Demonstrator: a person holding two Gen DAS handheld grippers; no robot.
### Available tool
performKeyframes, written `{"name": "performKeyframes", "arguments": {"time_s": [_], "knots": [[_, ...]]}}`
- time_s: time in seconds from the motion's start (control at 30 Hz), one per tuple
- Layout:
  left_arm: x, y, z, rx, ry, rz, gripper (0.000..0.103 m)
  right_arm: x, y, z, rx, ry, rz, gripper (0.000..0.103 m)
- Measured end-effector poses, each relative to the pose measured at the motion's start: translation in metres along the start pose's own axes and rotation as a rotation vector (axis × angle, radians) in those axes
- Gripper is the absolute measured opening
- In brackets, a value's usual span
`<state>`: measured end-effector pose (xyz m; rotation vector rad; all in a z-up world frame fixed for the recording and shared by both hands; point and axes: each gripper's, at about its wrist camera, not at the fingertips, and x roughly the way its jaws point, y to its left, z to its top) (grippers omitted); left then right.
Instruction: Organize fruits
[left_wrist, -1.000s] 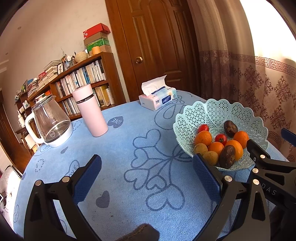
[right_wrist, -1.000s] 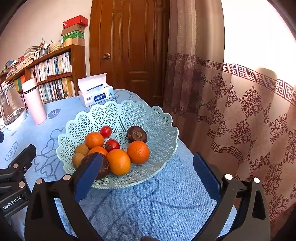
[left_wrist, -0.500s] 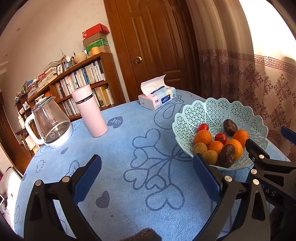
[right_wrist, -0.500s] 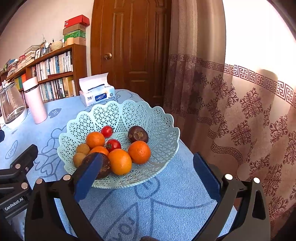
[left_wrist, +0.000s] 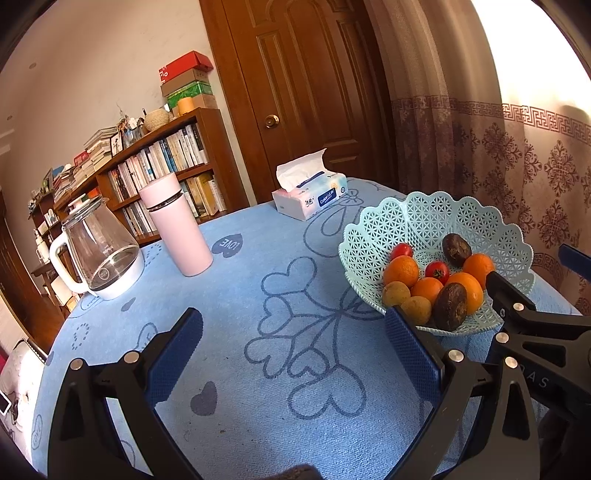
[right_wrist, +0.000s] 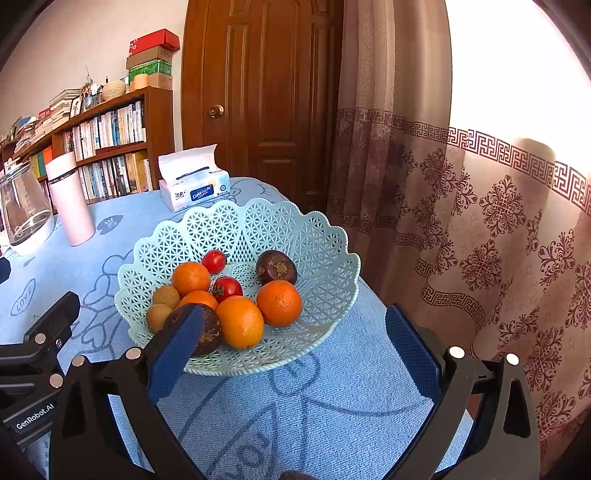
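Note:
A pale green lattice fruit basket (right_wrist: 317, 236) (left_wrist: 424, 218) stands on the blue tablecloth near the table's right edge. It holds several oranges (right_wrist: 242, 321), two small tomatoes (right_wrist: 227, 288), two dark mangosteens (right_wrist: 276, 266) and two brown longans (right_wrist: 166, 296). My right gripper (right_wrist: 295, 349) hovers open just in front of the basket, with nothing between its fingers. My left gripper (left_wrist: 293, 352) is open over bare cloth to the basket's left, also holding nothing. The right gripper's black frame (left_wrist: 524, 332) shows at the right of the left wrist view.
A tissue box (left_wrist: 310, 195), a pink flask (left_wrist: 177, 229) and a glass kettle (left_wrist: 98, 251) stand at the back of the table. Behind are a bookshelf (left_wrist: 159, 162), a wooden door and a patterned curtain (right_wrist: 480, 206) close to the table's right edge.
Both views have shifted only slightly; the basket sits a little further from the right gripper than a second ago. Nothing was taken hold of or let go.

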<state>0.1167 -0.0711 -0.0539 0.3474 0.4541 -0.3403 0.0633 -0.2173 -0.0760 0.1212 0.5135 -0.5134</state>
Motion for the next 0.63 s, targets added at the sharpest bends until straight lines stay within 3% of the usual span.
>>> {"name": "performKeyframes", "arguments": {"time_s": [0.63], "knots": [[0.0019,0.0006,-0.0004,-0.001,0.016,0.001,0.098,0.0015,0.0013,-0.0006,0.000,0.006,0.003,0.100]]}}
